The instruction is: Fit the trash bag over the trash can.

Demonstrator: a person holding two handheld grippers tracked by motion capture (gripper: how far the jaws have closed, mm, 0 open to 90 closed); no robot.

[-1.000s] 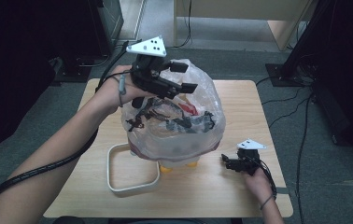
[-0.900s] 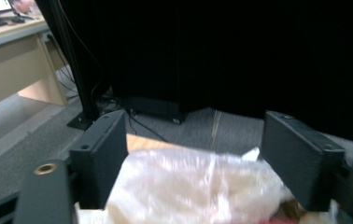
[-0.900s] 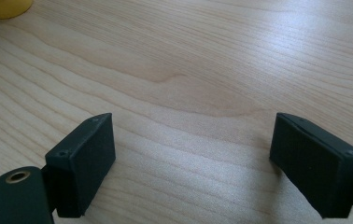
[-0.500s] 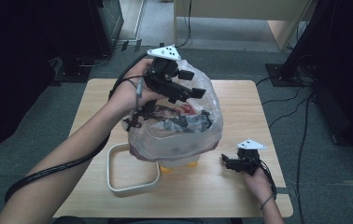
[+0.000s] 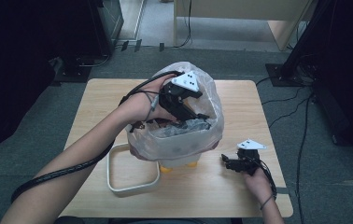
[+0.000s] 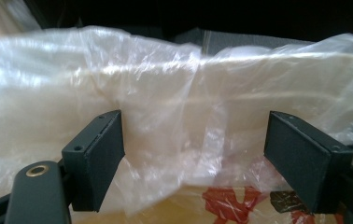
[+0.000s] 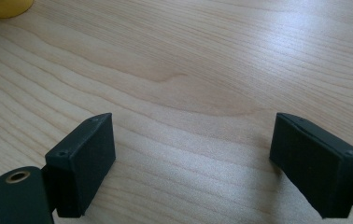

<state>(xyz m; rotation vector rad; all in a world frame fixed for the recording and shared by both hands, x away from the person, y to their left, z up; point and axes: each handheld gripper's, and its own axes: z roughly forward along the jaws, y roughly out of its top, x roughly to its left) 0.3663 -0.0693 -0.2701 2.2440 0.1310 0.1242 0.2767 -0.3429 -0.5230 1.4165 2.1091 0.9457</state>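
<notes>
A clear plastic bag (image 5: 174,140) stands puffed up in the middle of the wooden table (image 5: 240,102), over something with yellow feet (image 5: 165,169). My left gripper (image 5: 197,116) reaches into the bag's open top, near its right wall. In the left gripper view the left gripper (image 6: 193,154) is open, and the crinkled bag film (image 6: 174,112) stretches across just beyond the jaws, with red print (image 6: 221,203) low down. My right gripper (image 5: 230,163) rests open near the table's front right. In the right gripper view the right gripper (image 7: 193,154) holds nothing over the bare table (image 7: 198,70).
A white rounded rectangular frame (image 5: 110,179) lies flat at the front left of the bag. A yellow foot (image 7: 2,7) shows at the top left of the right gripper view. Black cables trail from both grippers. Dark stands and cables sit on the floor around the table.
My left gripper has moved right and down from the bag's far left top into its mouth, and the bag's top has spread open. The right gripper has stayed put.
</notes>
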